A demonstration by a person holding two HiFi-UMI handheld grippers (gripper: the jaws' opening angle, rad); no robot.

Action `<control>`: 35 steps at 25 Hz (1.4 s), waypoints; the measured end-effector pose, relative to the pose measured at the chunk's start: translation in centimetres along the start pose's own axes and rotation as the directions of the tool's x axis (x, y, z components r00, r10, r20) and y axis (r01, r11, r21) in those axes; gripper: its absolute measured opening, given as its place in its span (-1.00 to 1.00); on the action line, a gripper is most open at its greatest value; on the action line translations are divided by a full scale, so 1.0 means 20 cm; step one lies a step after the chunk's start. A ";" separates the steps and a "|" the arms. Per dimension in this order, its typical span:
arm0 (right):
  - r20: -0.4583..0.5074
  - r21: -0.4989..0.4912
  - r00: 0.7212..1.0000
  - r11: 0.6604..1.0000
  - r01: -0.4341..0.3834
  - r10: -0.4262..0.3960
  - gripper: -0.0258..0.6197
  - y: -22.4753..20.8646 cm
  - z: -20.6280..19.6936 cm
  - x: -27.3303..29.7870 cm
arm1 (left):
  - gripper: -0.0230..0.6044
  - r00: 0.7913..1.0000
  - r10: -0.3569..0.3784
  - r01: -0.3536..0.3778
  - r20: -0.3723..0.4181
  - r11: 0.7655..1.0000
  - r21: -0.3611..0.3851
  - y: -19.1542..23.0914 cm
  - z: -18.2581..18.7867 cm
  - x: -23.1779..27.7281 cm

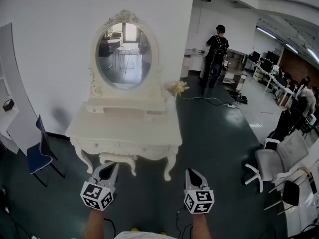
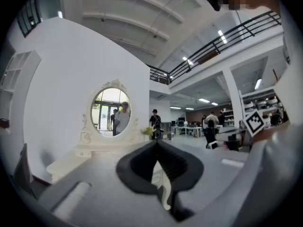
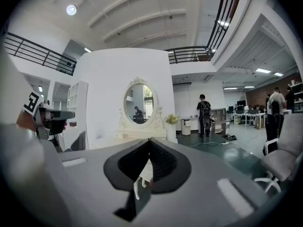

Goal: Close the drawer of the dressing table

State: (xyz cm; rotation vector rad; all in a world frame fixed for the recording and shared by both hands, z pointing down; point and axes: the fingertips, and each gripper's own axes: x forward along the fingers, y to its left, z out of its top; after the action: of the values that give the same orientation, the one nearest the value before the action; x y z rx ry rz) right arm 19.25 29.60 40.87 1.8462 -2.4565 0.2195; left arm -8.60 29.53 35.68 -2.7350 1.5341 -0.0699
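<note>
Closest in: left gripper [image 1: 108, 169] and right gripper [image 1: 194, 176], fingers of both pressed together, nothing between. Straight ahead, well apart from both: dressing table [image 1: 149, 128], drawer [image 1: 99, 144] front running side to side under its worktop [image 1: 109, 126]; how far out, unclear from here. Left gripper facing that front, right gripper beyond the table's right leg; left probably better placed for a straight push inward.

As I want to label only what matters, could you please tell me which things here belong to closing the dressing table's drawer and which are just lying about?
Job: dressing table; drawer fronts; left gripper and right gripper, both shut.

Lying about: blue chair; grey chair; flowers; floor cable; standing person.
</note>
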 end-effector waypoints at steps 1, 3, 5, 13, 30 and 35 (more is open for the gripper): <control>-0.002 -0.003 1.000 1.000 -0.001 0.001 -0.91 0.00 0.00 -0.01 | -0.93 1.000 0.000 0.000 0.000 1.000 -0.004 -0.01 0.00 -0.01; -0.004 -0.008 1.000 1.000 -0.003 0.003 -0.91 0.01 0.00 -0.04 | -0.93 1.000 0.000 0.000 0.002 1.000 -0.009 -0.03 0.00 -0.03; -0.006 -0.011 1.000 1.000 -0.005 0.005 -0.91 0.02 -0.01 -0.05 | -0.93 1.000 0.002 -0.002 0.003 1.000 -0.007 -0.03 0.00 -0.04; 0.002 -0.025 1.000 1.000 -0.001 0.001 -0.91 0.07 -0.01 -0.07 | -0.93 1.000 -0.006 0.006 -0.001 1.000 -0.014 -0.04 -0.02 -0.08; -0.005 -0.013 0.999 0.999 0.032 -0.032 -0.91 0.31 -0.11 -0.01 | -0.93 0.999 -0.050 0.051 0.013 0.998 -0.034 0.13 -0.10 -0.20; -0.016 0.001 0.999 0.999 0.049 -0.049 -0.91 0.33 -0.14 0.00 | -0.93 0.997 -0.078 0.078 0.002 0.996 -0.040 0.14 -0.13 -0.18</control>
State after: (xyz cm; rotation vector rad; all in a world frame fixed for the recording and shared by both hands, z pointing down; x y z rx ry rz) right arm 12.76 31.87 43.18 1.8951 -2.3979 0.2321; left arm -13.08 31.18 38.11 -2.8251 1.4442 -0.0386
